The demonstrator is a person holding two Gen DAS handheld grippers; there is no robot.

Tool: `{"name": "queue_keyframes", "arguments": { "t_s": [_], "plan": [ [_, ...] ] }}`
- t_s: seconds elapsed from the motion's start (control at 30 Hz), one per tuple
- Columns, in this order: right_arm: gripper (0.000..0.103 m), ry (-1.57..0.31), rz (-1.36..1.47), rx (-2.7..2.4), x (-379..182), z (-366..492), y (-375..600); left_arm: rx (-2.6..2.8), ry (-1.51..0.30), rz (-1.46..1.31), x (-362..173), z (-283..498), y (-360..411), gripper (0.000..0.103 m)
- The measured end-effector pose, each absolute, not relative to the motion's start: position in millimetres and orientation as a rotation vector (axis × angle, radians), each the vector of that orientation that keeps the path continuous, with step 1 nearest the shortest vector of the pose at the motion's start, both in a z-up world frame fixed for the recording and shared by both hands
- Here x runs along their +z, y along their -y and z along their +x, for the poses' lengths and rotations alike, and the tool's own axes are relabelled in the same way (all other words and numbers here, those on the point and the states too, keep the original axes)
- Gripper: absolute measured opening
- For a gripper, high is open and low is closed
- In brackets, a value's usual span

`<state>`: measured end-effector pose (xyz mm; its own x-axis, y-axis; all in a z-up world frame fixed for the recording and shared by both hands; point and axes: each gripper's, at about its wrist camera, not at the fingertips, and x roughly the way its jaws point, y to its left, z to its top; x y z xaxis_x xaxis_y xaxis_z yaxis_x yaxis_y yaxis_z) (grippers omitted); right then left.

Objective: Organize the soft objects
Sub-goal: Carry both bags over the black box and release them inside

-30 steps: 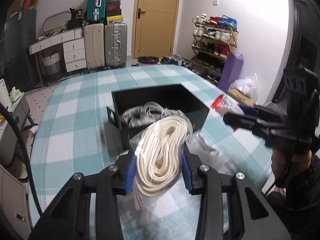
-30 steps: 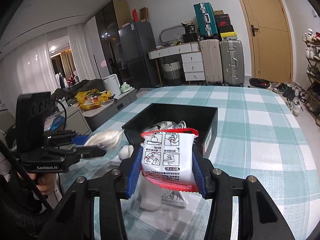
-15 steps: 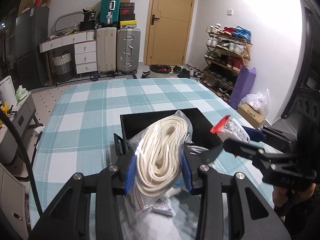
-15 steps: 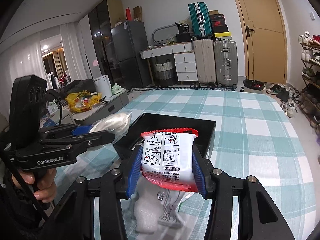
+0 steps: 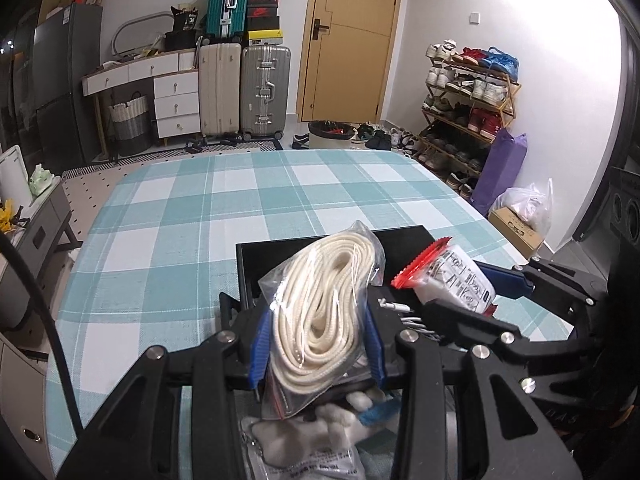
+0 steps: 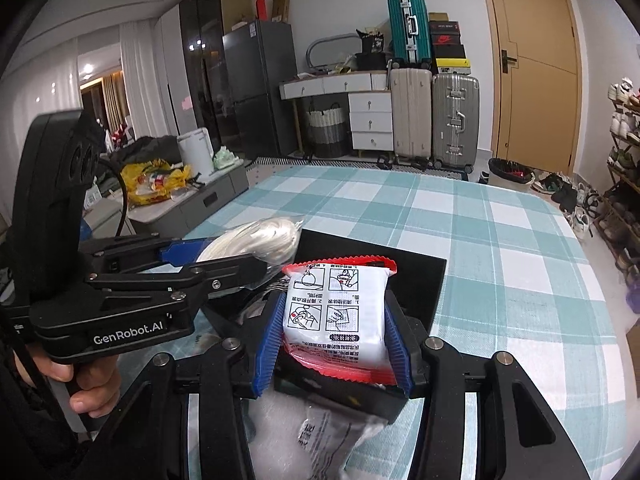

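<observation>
While both grippers hang over a checked table, each one has a soft packet pinched between its blue pads.

Left gripper (image 5: 316, 340): closed tight on the bag of rope (image 5: 324, 312) — a clear plastic bag with a coil of cream rope inside, standing upright between the pads and blocking much of the left wrist view.

Right gripper (image 6: 332, 344): clamped on the white packet (image 6: 336, 312), a puffy white pouch with red crimped edges and printed instruction panels, held upright.

Where they sit: the two grippers are just beside each other, both raised above the near end of the black box (image 6: 424, 280). From the right wrist view the left gripper comes in from the left, a hand (image 6: 86, 384) wrapped around its handle, its side reading "GenRobot.AI".

Black box: an open black bin on the table, its inside mostly hidden by the held packets; white cables (image 5: 404, 312) show inside, past the rope bag.

Below the grippers: more soft things lie on the cloth at the near edge — a fluffy white item (image 5: 304, 436) and a flat clear bag with printed text (image 6: 332, 432).

Table (image 5: 192, 216): covered in a teal and white checked cloth, bare beyond the box.

Room behind: a yellow-brown door (image 5: 348, 36), suitcases (image 5: 244, 88) beside a white chest of drawers, a shoe rack (image 5: 468, 96) to the right, a dark fridge (image 6: 260, 88) to the left.
</observation>
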<state>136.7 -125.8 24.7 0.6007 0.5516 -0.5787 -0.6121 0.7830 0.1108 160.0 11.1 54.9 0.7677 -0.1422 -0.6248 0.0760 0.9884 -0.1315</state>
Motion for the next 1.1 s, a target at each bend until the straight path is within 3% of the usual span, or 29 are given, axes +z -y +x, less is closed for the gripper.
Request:
{"name": "queue_keyframes", "arguments": {
  "t_s": [0.87,0.93,1.0,1.1],
  "plan": [
    [0.05,-0.683,-0.196,0.631,-3,176,112,-0.123,-0.765,-0.018,29,190,0,0.04],
    [0.053,-0.678,-0.205,0.633,-2,175,113,-0.123,-0.771,-0.023,30,190,0,0.044],
    [0.062,-0.664,-0.2,0.627,1,173,116,-0.131,-0.77,-0.058,31,190,-4,0.051],
    [0.066,-0.63,-0.19,0.631,9,164,124,-0.162,-0.765,-0.09,34,185,-5,0.06]
  ]
}}
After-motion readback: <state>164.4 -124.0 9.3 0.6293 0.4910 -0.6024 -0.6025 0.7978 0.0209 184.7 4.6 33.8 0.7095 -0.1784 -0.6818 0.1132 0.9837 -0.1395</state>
